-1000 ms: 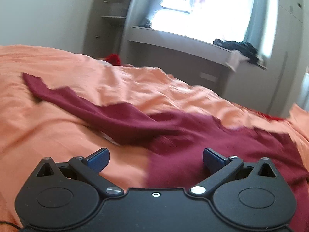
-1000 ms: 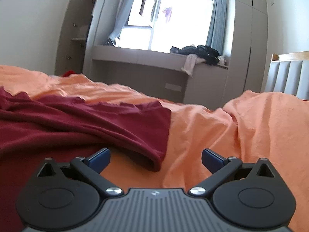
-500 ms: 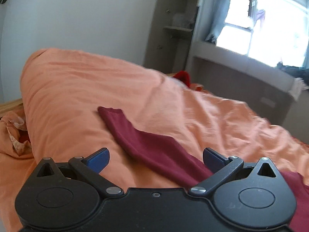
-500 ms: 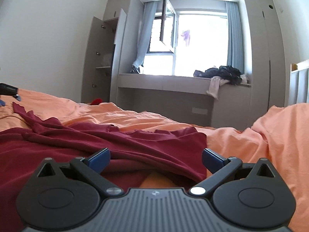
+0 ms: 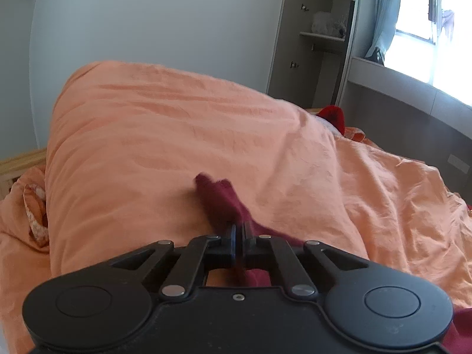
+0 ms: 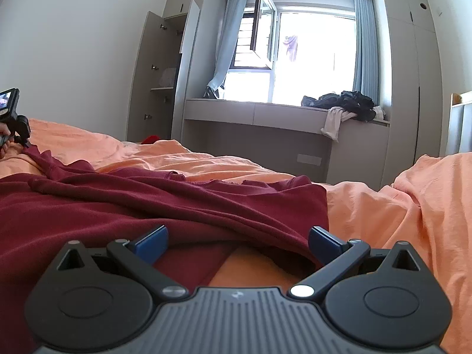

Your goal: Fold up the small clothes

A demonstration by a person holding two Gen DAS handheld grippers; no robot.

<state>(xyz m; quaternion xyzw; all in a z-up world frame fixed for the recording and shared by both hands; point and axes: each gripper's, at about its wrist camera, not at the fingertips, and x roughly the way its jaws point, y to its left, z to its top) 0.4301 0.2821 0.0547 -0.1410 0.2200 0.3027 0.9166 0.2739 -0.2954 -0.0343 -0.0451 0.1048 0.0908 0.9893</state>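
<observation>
A dark red garment (image 6: pixel 132 203) lies rumpled on the orange bedding (image 6: pixel 398 206). One long sleeve of it (image 5: pixel 219 203) runs out to the left. My left gripper (image 5: pixel 239 233) is shut on this sleeve near its end; the sleeve tip sticks out past the fingers. It also shows at the far left of the right wrist view (image 6: pixel 13 135), holding the sleeve. My right gripper (image 6: pixel 237 240) is open, low over the garment's folded right edge, with the cloth between its blue fingers (image 6: pixel 152 240).
A big orange pillow or duvet mound (image 5: pixel 177 135) rises ahead of the left gripper. A grey window bench (image 6: pixel 265 112) with a pile of dark clothes (image 6: pixel 345 104) stands beyond the bed. An open wardrobe (image 6: pixel 165 73) is at the left. A bright red item (image 5: pixel 333 116) lies behind the mound.
My left gripper swung left along the sleeve to its end and closed on it. My right gripper moved down closer to the garment's right edge and stayed open.
</observation>
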